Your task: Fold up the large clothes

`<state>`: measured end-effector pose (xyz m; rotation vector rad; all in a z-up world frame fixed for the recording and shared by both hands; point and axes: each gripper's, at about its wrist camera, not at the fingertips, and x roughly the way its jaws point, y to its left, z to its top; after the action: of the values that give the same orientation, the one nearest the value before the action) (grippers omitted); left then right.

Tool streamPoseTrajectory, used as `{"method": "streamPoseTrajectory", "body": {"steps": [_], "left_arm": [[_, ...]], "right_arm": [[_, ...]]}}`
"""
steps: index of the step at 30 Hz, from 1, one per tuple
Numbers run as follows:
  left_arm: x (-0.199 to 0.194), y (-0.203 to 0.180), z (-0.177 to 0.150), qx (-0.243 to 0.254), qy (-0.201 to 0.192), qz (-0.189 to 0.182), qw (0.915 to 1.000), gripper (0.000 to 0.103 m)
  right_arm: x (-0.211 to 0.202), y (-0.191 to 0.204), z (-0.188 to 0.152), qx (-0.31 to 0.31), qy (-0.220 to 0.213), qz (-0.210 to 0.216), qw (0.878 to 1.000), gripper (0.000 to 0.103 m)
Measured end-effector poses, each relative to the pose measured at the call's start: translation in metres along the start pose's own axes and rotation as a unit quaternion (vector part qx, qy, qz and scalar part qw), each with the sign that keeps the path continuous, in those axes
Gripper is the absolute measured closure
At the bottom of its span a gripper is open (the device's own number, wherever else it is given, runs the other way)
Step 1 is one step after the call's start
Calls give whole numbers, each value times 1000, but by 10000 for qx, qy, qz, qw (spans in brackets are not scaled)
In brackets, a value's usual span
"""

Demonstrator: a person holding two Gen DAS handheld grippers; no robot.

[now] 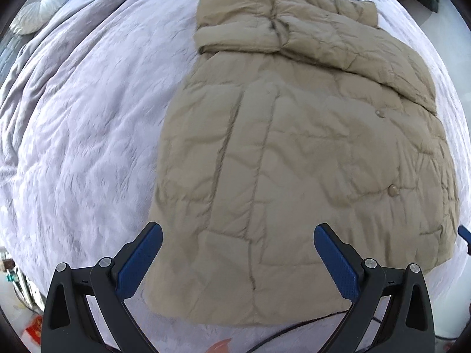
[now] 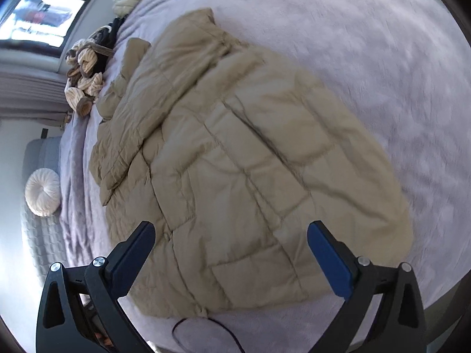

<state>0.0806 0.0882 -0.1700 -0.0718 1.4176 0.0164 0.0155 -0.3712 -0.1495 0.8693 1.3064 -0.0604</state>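
Note:
A tan quilted puffer coat (image 1: 294,147) lies flat on a lilac bed cover (image 1: 88,117), with both sleeves folded across its upper part and its hem toward me. My left gripper (image 1: 238,235) is open and empty, hovering above the coat's hem. In the right wrist view the same coat (image 2: 235,161) runs diagonally, and my right gripper (image 2: 231,235) is open and empty above its hem end. A blue tip of the right gripper shows at the far right edge of the left wrist view (image 1: 465,234).
A round white cushion (image 1: 38,6) lies at the bed's far left; it also shows in the right wrist view (image 2: 42,188). A knotted plush toy (image 2: 85,73) sits near the window. A black cable (image 2: 206,326) trails over the near bed edge.

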Motion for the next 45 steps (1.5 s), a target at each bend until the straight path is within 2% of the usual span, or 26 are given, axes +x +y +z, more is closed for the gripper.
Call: {"method": "streamPoseTrajectory", "body": {"steps": [4, 10, 13, 18, 20, 23, 27, 30, 34, 36, 38, 39, 40, 41, 42, 43, 44, 45], "left_arm": [[4, 24, -8, -281, 94, -60, 9995, 0], [11, 70, -27, -873, 287, -446, 9948, 0], [16, 95, -37, -1244, 404, -722, 9888, 0], [37, 119, -49, -1493, 738, -1163, 9791, 0], [57, 128, -55, -1610, 1048, -1607, 9681, 0], [75, 133, -60, -1716, 1246, -1855, 9595, 0], [80, 126, -54, -1670, 1253, -2141, 9542, 0], [85, 114, -44, -1514, 1290, -2297, 9527, 0], [88, 100, -42, -1284, 1371, -2227, 9566, 1], [89, 98, -40, -1181, 1365, -2237, 9578, 17], [87, 98, -38, -1164, 1406, -2365, 9543, 48], [87, 95, -35, -1186, 1428, -2500, 9503, 56], [86, 92, -32, -1214, 1434, -2620, 9466, 70], [82, 93, -30, -1258, 1392, -2789, 9418, 78], [77, 93, -29, -1266, 1339, -2879, 9398, 80], [71, 94, -26, -1270, 1271, -2991, 9372, 82], [64, 96, -22, -1275, 1175, -3119, 9341, 83], [56, 97, -20, -1274, 1107, -3202, 9322, 83]], "right_arm": [[0, -11, -5, 91, 131, -15, 9999, 0], [-3, -33, -14, 368, 265, 161, 9988, 0], [-2, -48, -20, 658, 303, 270, 9970, 0], [0, -74, -31, 1155, 375, 633, 9906, 0], [1, -84, -37, 1340, 368, 619, 9884, 0], [10, -96, -46, 1586, 427, 635, 9844, 0], [33, -103, -48, 1742, 539, 871, 9794, 0], [50, -104, -43, 1865, 472, 1109, 9750, 0], [66, -100, -35, 2033, 396, 1426, 9679, 0], [68, -100, -31, 2118, 365, 1564, 9640, 0], [66, -102, -32, 2195, 320, 1670, 9607, 0], [63, -104, -33, 2248, 301, 1696, 9591, 1], [63, -106, -35, 2352, 265, 1706, 9565, 2], [62, -107, -35, 2458, 243, 1714, 9537, 8], [61, -110, -37, 2537, 236, 1737, 9513, 26], [60, -113, -39, 2598, 241, 1721, 9499, 38], [59, -112, -39, 2650, 264, 1635, 9499, 68], [59, -110, -38, 2650, 266, 1669, 9493, 83]]}}
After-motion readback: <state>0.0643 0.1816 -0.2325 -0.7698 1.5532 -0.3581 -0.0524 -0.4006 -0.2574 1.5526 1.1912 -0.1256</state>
